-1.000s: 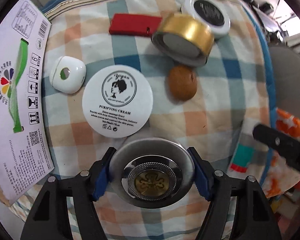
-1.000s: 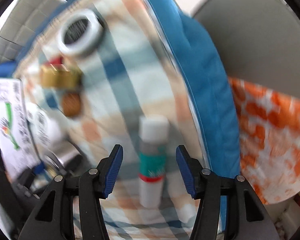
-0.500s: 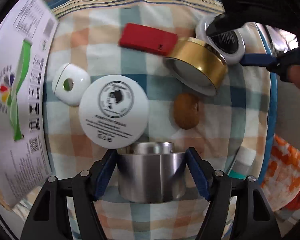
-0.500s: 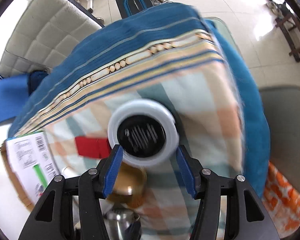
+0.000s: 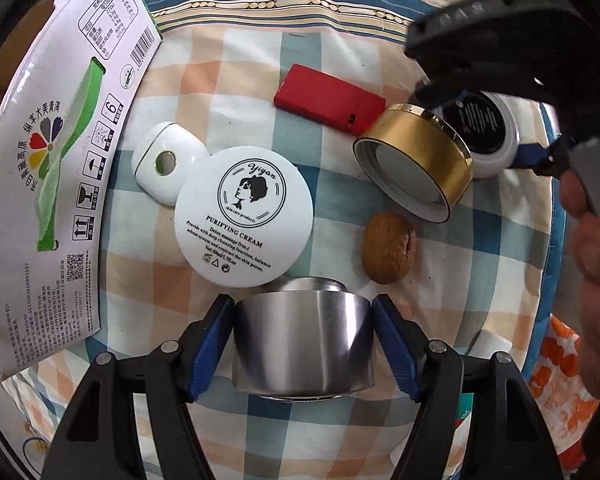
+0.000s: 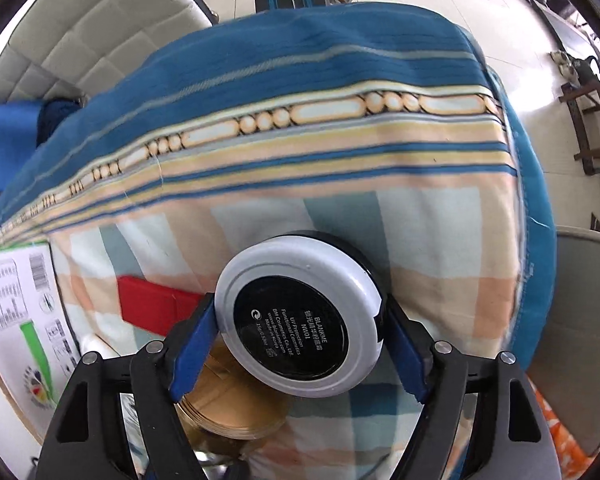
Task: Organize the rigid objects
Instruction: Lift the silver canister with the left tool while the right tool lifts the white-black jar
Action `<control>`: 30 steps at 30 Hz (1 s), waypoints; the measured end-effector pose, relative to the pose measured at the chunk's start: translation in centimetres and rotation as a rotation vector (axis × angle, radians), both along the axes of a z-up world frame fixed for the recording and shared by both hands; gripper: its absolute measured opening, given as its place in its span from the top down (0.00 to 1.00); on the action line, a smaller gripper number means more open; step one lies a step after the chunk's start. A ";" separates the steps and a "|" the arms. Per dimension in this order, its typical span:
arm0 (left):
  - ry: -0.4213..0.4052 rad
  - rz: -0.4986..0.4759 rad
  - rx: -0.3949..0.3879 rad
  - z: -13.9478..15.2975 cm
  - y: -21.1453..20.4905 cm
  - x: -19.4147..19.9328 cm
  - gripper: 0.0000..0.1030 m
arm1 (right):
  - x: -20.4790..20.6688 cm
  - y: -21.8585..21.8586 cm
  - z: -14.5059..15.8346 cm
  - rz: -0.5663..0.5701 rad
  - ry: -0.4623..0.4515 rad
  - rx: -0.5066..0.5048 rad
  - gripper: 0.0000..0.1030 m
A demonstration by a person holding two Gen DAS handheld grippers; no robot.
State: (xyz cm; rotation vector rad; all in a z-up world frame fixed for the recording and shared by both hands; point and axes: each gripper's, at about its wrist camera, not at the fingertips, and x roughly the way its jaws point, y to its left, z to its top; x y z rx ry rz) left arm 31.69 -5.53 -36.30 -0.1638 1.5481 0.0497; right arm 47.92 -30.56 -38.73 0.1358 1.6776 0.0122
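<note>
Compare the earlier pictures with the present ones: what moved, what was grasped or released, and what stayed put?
The right gripper left the white-capped bottle and came over the black-and-white compact; its jaws are opening, the compact between them. The steel cup, clamped in the left gripper, tipped from end-on to side-on. The cream jar, gold lid, red box and walnut stayed.

Left gripper (image 5: pixel 303 340) sits at the bottom middle of its frame, blue pads pressed tight on a steel cup (image 5: pixel 304 344). Right gripper (image 6: pixel 302 354), bottom middle of its own view, has jaws opening around a white compact (image 6: pixel 300 316). Bare fingers (image 5: pixel 594 248) at right edge.
</note>
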 end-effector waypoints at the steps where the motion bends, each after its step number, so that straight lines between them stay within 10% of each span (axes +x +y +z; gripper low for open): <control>1: 0.000 0.000 -0.001 -0.4 -0.1 -0.1 0.33 | -0.9 0.6 -0.1 0.002 0.003 -0.003 0.22; 12: -0.018 -0.077 0.020 1.3 -7.8 -6.6 0.33 | -10.9 -2.9 1.7 0.012 0.078 -0.019 0.22; 30: 0.067 -0.184 -0.045 1.2 -6.4 -10.4 0.27 | -21.4 -2.3 1.6 -0.031 0.108 0.006 0.21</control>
